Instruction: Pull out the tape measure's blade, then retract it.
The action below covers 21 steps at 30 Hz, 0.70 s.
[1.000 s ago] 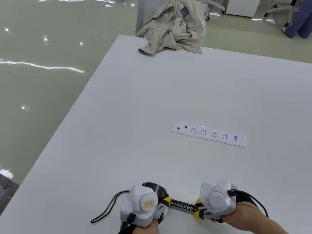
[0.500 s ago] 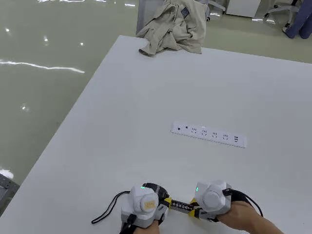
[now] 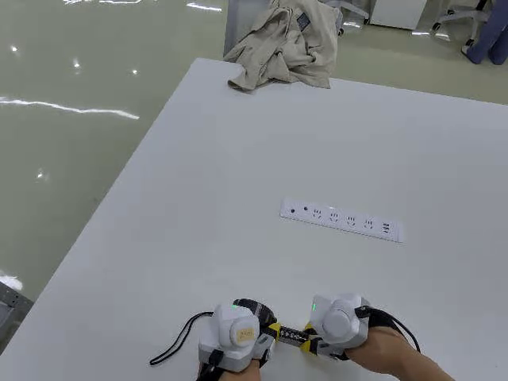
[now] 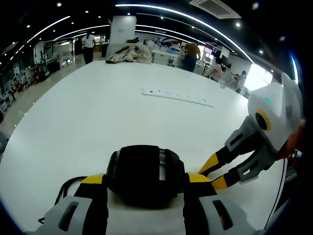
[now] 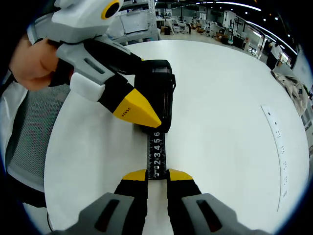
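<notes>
A black tape measure (image 4: 144,172) sits on the white table (image 3: 238,198) near its front edge, with my left gripper (image 4: 145,182) shut on its case. A short length of numbered blade (image 5: 156,152) runs out of the case (image 5: 157,93) toward my right gripper (image 5: 156,175), which is shut on the blade's end. In the head view the left gripper (image 3: 238,337) and right gripper (image 3: 316,341) stand close together with the blade (image 3: 291,335) between them. A black wrist strap (image 3: 176,343) trails left from the case.
A white power strip (image 3: 341,220) lies on the table beyond the grippers. A beige garment (image 3: 282,44) is heaped at the far edge. The table's left edge drops to a glossy floor (image 3: 71,119). People stand far off in the room (image 4: 88,41).
My right gripper has moved left toward the case, and the visible blade between the two grippers has grown shorter. The left gripper has stayed in place.
</notes>
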Motion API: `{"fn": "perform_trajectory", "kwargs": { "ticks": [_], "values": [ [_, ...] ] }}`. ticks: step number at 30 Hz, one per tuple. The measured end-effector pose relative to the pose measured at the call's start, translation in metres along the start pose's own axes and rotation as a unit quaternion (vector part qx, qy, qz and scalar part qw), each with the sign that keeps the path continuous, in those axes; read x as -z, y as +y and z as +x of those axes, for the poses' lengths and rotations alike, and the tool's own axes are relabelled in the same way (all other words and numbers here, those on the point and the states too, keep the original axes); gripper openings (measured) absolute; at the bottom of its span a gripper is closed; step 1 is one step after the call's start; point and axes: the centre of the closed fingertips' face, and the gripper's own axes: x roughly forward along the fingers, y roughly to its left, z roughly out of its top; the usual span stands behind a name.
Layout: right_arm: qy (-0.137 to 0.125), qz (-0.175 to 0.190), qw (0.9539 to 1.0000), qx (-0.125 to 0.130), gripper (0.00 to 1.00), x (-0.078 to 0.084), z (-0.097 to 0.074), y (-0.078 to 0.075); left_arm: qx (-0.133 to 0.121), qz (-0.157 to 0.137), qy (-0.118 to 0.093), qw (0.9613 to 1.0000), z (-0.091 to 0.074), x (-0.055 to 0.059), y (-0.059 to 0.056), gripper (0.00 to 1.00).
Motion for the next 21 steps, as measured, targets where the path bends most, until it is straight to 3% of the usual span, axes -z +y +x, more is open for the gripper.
{"fn": "perform_trajectory", "kwargs": {
  "ticks": [21],
  "values": [
    [-0.004, -0.003, 1.0, -0.001, 0.14, -0.013, 0.008, -0.001, -0.001, -0.001, 0.002, 1.0, 0.0, 0.0, 0.0, 0.59]
  ]
}}
